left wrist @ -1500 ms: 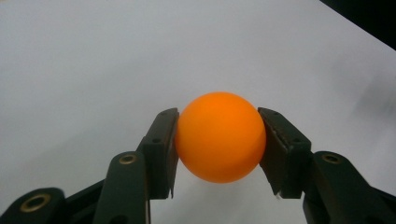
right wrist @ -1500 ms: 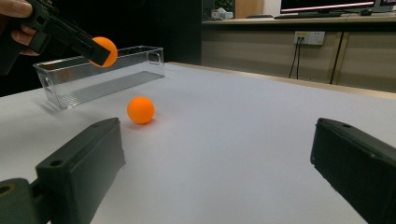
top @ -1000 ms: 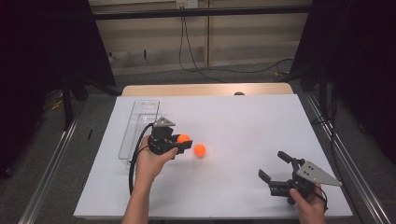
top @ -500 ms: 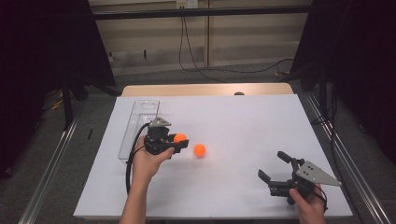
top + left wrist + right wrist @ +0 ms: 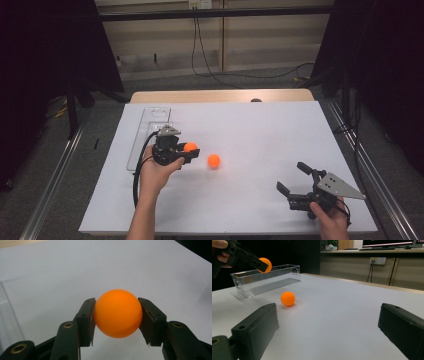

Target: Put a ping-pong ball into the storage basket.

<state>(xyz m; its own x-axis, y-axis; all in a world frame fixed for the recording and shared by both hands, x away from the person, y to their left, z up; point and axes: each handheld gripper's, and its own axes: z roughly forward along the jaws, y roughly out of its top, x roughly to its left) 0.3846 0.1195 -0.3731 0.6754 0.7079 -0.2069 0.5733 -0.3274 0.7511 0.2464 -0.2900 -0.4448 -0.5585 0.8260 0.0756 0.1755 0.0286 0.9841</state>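
Left gripper view: ball [image 5: 117, 313] between claw [image 5: 117, 321] pads

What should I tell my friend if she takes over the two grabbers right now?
Left gripper: shut on one orange ball, held up off the table, beside the clear tray.
Right gripper: open, holding nothing, near the table's front right corner.
Second orange ball: lies loose on the white table, right of the left gripper.
Done: one ball picked up.
Left, most likely: drop the held ball into the clear tray, which looks empty, then fetch the loose ball too.
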